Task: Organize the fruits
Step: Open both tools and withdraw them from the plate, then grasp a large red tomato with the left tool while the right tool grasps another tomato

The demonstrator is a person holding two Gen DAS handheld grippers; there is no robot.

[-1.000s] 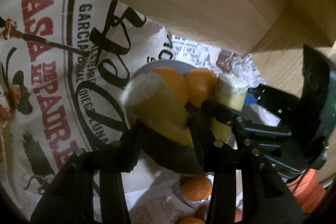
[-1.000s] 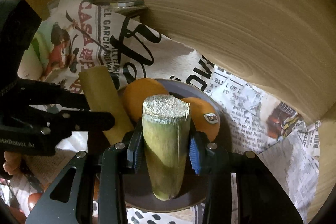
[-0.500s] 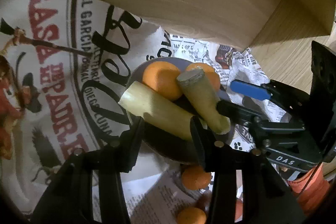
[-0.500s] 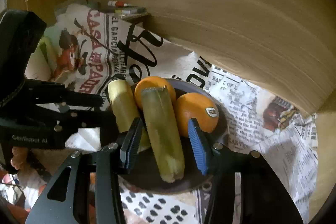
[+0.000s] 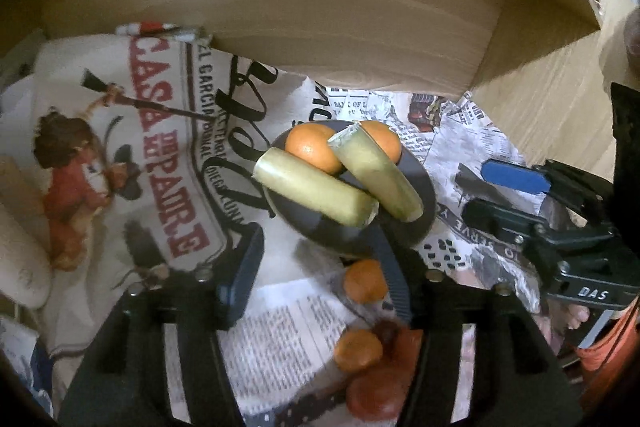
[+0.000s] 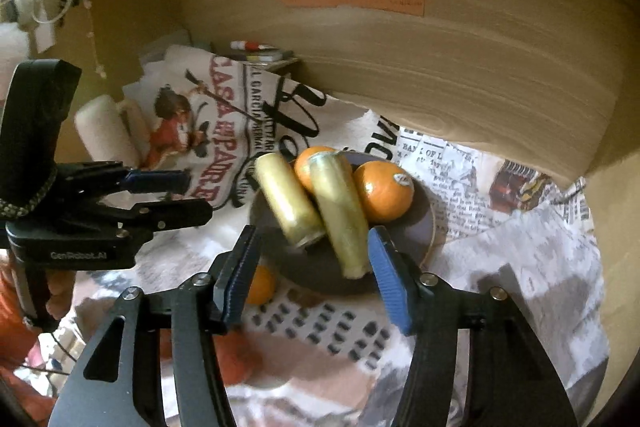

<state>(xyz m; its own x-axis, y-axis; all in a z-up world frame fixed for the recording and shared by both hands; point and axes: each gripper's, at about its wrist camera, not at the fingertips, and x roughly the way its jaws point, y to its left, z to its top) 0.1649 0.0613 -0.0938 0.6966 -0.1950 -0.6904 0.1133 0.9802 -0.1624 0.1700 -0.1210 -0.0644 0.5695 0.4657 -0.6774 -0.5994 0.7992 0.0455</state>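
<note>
A dark round plate (image 5: 424, 203) (image 6: 416, 227) holds two oranges (image 5: 310, 149) (image 6: 384, 191) and two yellow-green cane pieces (image 5: 316, 193) (image 6: 340, 211) lying side by side. My left gripper (image 5: 320, 267) is open and empty, just in front of the plate; it also shows at the left of the right wrist view (image 6: 176, 193). My right gripper (image 6: 312, 275) is open and empty, its jaws straddling the plate's near edge; it shows at the right of the left wrist view (image 5: 492, 191).
Small oranges (image 5: 364, 281) (image 6: 260, 285) and reddish fruits (image 5: 374, 393) lie on newspaper in front of the plate. A printed cloth (image 5: 160, 155) covers the left. A wooden wall (image 5: 340, 39) with coloured notes stands behind. A white roll (image 6: 104, 131) lies far left.
Both grippers let go of their cane pieces, which now lie on the plate. Both grippers have opened and drawn back from the plate.
</note>
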